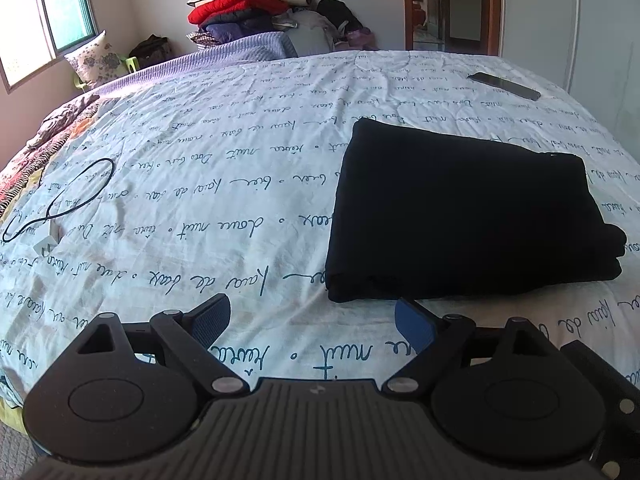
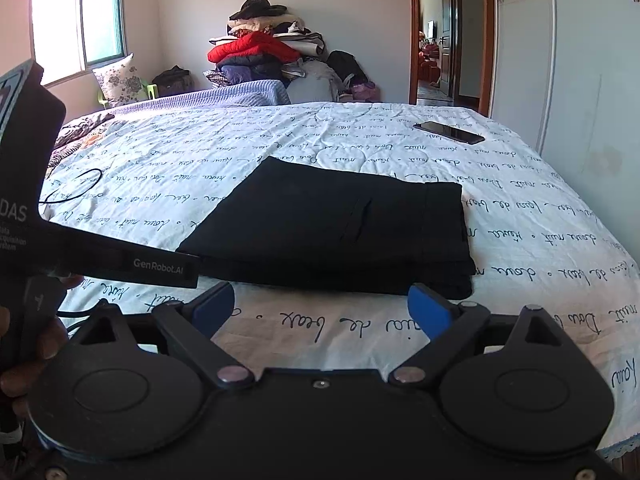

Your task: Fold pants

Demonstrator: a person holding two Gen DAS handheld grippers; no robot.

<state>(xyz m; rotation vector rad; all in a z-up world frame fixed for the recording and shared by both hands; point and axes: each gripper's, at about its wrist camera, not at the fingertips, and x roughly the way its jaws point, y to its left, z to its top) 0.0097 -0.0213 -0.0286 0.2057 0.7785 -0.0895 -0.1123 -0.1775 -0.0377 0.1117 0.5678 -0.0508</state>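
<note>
The black pants [image 1: 460,208] lie folded in a flat rectangular stack on the white bed cover with script print [image 1: 224,184]. In the left wrist view they sit ahead and to the right of my left gripper [image 1: 312,316], which is open and empty above the cover. In the right wrist view the pants [image 2: 340,228] lie straight ahead of my right gripper [image 2: 320,304], which is open and empty, just short of their near edge. The left gripper's body [image 2: 36,216] shows at the left of the right wrist view.
A dark phone [image 1: 505,85] lies on the far right of the bed. A black cable with white charger [image 1: 48,216] lies at the left. A pile of clothes [image 2: 264,52] stands behind the bed, with a doorway [image 2: 440,36] at the right.
</note>
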